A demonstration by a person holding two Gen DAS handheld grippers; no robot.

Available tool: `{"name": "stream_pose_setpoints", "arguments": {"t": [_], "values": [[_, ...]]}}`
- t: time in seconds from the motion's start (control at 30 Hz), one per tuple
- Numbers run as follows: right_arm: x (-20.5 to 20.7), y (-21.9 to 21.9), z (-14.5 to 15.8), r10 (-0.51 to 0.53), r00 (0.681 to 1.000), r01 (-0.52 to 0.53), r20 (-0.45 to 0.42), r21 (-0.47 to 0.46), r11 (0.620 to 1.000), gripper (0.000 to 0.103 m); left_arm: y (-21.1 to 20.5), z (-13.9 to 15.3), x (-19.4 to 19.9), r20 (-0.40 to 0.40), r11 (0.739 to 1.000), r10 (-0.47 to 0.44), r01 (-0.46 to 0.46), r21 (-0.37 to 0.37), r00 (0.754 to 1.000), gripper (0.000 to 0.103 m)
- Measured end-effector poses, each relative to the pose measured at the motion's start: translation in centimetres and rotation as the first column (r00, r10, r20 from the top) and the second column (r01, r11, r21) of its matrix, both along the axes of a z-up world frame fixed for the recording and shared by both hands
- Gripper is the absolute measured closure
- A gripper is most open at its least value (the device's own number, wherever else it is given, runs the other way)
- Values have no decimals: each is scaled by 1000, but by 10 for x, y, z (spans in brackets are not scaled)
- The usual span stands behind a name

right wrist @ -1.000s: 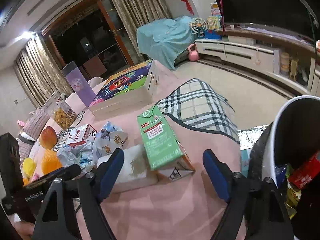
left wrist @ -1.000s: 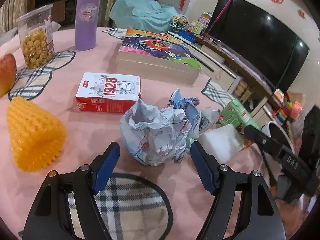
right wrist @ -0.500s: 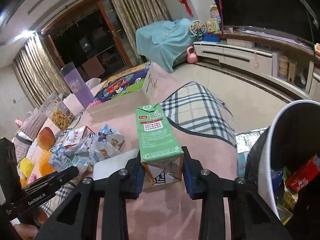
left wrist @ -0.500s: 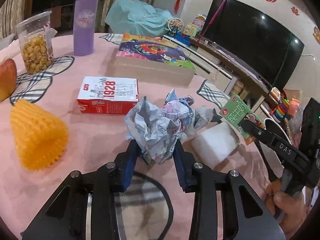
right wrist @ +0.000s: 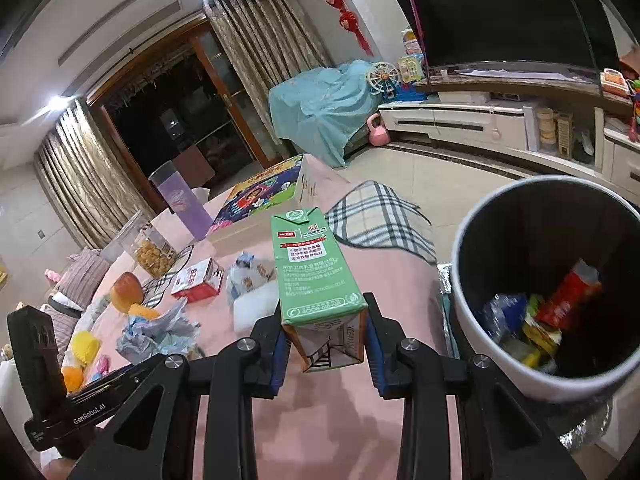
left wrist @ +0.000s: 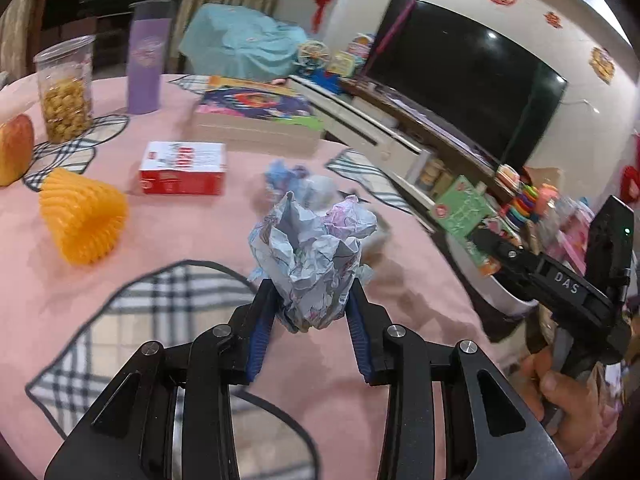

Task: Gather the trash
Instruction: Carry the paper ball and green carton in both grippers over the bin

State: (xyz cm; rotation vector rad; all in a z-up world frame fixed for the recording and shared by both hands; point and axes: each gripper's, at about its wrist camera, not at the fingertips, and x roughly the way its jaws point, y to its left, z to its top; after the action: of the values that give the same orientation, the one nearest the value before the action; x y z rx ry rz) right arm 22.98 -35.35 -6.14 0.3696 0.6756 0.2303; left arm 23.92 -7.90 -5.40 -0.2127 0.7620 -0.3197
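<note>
My left gripper (left wrist: 312,312) is shut on a crumpled ball of printed paper (left wrist: 316,248), held a little above the pink tablecloth (left wrist: 180,240). My right gripper (right wrist: 324,344) is shut on a green drink carton (right wrist: 316,276), lifted off the table, with the white trash bin (right wrist: 480,340) just to its right. The bin holds several wrappers. In the left wrist view the right gripper (left wrist: 492,256) with the green carton (left wrist: 460,212) shows at the right, a hand below it. More crumpled paper (right wrist: 248,276) and a white block (right wrist: 256,308) lie on the table.
On the table stand a red and white box (left wrist: 182,168), an orange honeycomb cone (left wrist: 84,216), an apple (left wrist: 14,148), a snack jar (left wrist: 66,92), a purple tumbler (left wrist: 146,72), a large game box (left wrist: 256,116) and checked mats (left wrist: 168,320). A TV (left wrist: 460,80) lines the far wall.
Both grippers closed, the left on the paper ball and the right on the carton, then lifted them off the table. The right one swung toward the bin.
</note>
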Motion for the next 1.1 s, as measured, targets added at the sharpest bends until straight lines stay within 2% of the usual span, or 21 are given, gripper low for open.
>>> {"name": "stream_pose_setpoints", "arguments": {"t": [0.53, 0.7, 1.1], "values": [[-66, -64, 16, -120, 992, 119, 35, 24, 993, 70, -85, 24, -30, 36, 982, -189, 189, 15, 981, 69], [-73, -82, 17, -157, 987, 156, 41, 25, 987, 70, -116, 27, -32, 36, 969, -246, 245, 36, 969, 69], [-74, -122, 16, -224, 974, 224, 31, 9, 975, 70, -166, 34, -20, 38, 948, -316, 315, 48, 948, 69]]}}
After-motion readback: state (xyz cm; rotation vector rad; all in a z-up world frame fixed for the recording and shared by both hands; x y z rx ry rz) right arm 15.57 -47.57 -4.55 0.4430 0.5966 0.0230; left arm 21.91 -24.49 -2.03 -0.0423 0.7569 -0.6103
